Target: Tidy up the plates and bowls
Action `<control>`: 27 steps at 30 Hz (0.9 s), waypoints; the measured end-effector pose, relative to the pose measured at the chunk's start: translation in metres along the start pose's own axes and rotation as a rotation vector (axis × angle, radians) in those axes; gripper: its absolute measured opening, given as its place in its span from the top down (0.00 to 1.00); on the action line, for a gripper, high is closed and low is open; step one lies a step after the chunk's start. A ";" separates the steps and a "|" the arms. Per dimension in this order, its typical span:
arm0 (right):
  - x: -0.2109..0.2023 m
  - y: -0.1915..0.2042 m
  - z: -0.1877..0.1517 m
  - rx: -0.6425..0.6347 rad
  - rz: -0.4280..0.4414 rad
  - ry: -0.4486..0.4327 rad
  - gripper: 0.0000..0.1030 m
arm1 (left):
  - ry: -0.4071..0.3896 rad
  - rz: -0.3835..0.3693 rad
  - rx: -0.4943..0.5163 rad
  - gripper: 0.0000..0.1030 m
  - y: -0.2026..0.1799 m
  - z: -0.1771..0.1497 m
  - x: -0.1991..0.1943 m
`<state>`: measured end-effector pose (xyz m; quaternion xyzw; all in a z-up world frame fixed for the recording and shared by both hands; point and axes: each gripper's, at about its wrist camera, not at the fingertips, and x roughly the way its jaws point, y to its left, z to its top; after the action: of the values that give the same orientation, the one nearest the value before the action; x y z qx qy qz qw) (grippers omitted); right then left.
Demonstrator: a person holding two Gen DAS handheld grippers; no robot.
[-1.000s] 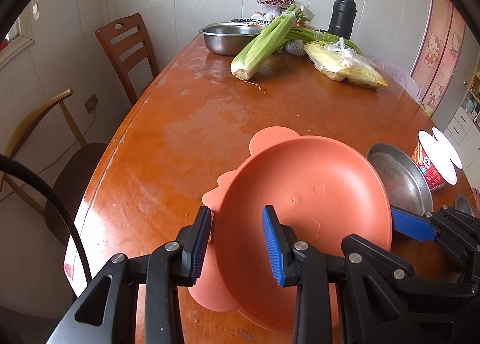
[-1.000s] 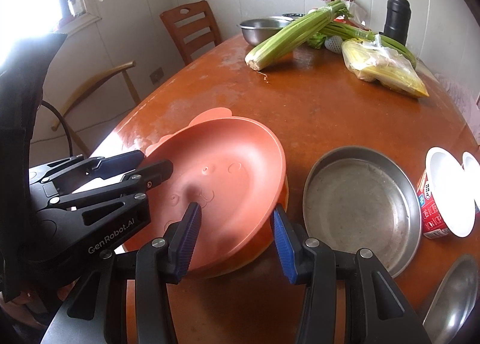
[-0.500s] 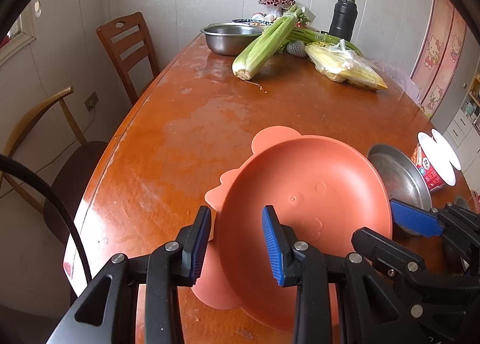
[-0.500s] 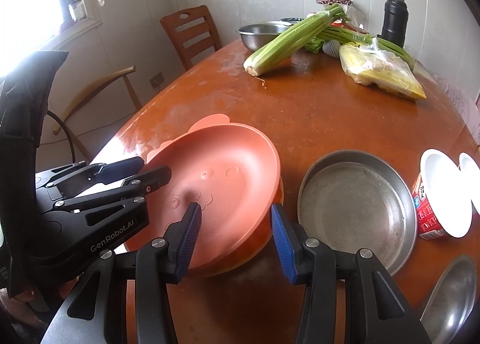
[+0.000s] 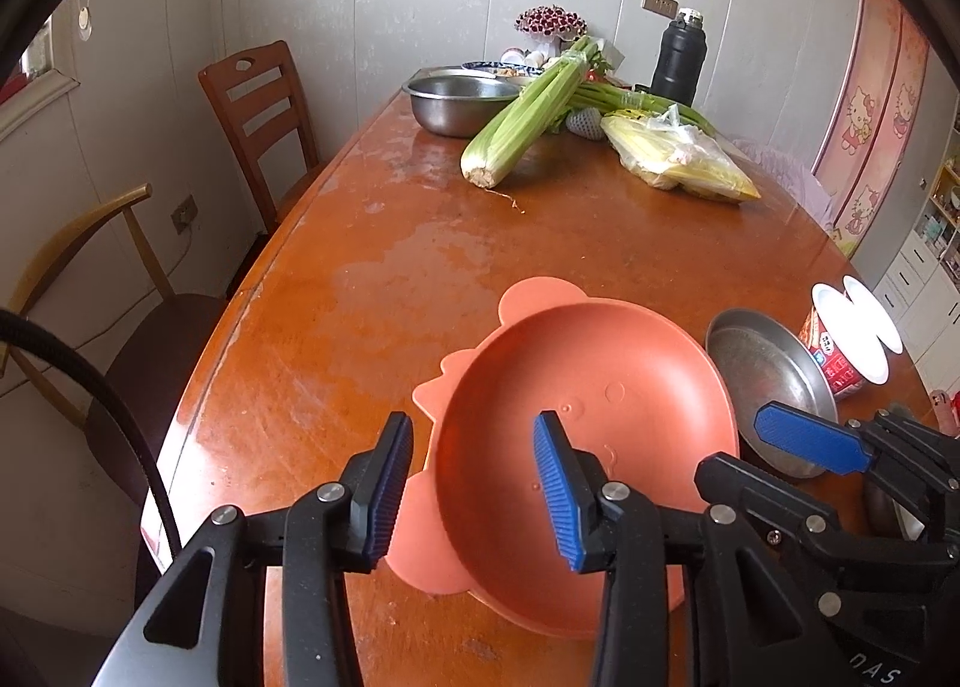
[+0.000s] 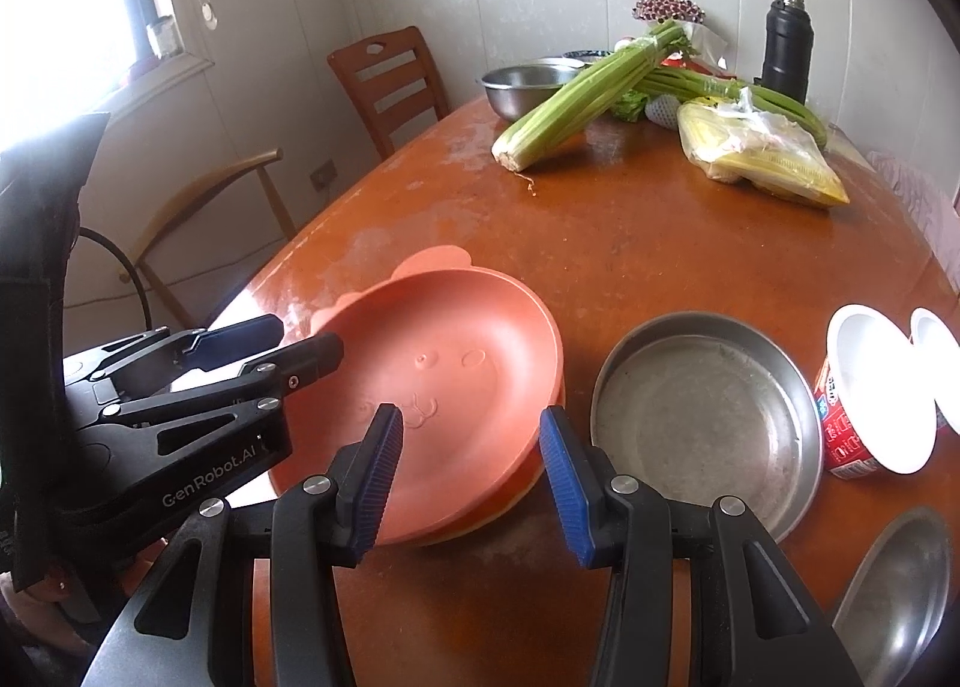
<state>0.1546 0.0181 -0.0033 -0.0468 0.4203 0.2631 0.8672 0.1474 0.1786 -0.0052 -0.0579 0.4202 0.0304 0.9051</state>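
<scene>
On the near end of the wooden table (image 5: 372, 279) sits my work: an orange plate (image 5: 588, 405) with moulded ears and a faint animal face pressed into its middle, resting on a second orange piece (image 6: 498, 507) of which only the edge shows beneath it. My left gripper (image 5: 474, 498) stands with its blue-padded fingers spread wide; the plate's left rim lies between them, one finger over the inside and one outside, and I cannot confirm contact. It holds nothing. My right gripper (image 6: 471, 477) is likewise wide apart and empty, its fingers straddling the plate's near rim without closing on it.

Just right of the orange plate, close but apart from it, lies a shallow steel plate (image 6: 708, 417). Beyond that stands a tipped red cup (image 6: 864, 405) with a white lid; its label carries print too small for me to read. A further steel dish (image 6: 900, 579) shows at the lower right edge of the right wrist view.

Legible writing: "GenRobot.AI" in white on the side of the left gripper's body, seen from the right wrist camera. Hello Kitty figures (image 5: 858, 117) appear on the pink wall panel at right.

At the far end I note a steel bowl (image 5: 462, 102), celery (image 5: 528, 117), a bag of yellow corn (image 5: 678, 159) and a black flask (image 5: 678, 57). Two wooden chairs (image 5: 264, 111) stand along the left side.
</scene>
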 end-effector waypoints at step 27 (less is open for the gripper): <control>-0.042 -0.034 -0.001 0.062 -0.011 -0.070 0.51 | -0.062 0.026 -0.003 0.44 -0.014 0.005 -0.034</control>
<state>0.1490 -0.0290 0.0232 -0.0130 0.3973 0.2464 0.8839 0.1304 0.1656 0.0251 -0.0530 0.3928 0.0447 0.9170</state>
